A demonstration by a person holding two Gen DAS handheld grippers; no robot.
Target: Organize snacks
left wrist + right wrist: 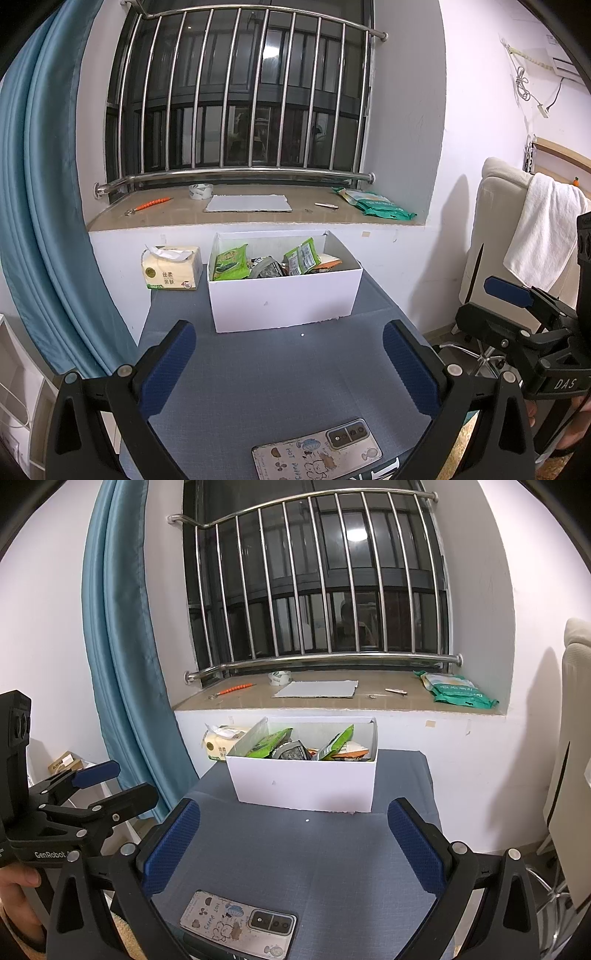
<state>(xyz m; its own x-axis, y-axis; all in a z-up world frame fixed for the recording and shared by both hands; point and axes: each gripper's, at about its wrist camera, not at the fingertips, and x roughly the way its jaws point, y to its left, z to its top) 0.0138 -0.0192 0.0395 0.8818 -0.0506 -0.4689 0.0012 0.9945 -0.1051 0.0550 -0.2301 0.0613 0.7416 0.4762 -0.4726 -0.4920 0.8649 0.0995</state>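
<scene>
both the left gripper (290, 365) and right gripper (295, 843) hover with fingers spread wide, empty, above the blue table (280, 373); snack packets (231, 263) fill the white box (284, 299).

Both your wrist cameras sit low over the near end of the table (258, 369), looking forward between spread fingers toward the window (321, 583). Each is held well back from the box (284, 299), which stands ahead of the claws with the phone (238, 923) just beneath them. Both views share these. Your left view catches the right gripper (517, 306) at its right edge; your right view catches the left gripper (96, 782) at its left edge.
</scene>
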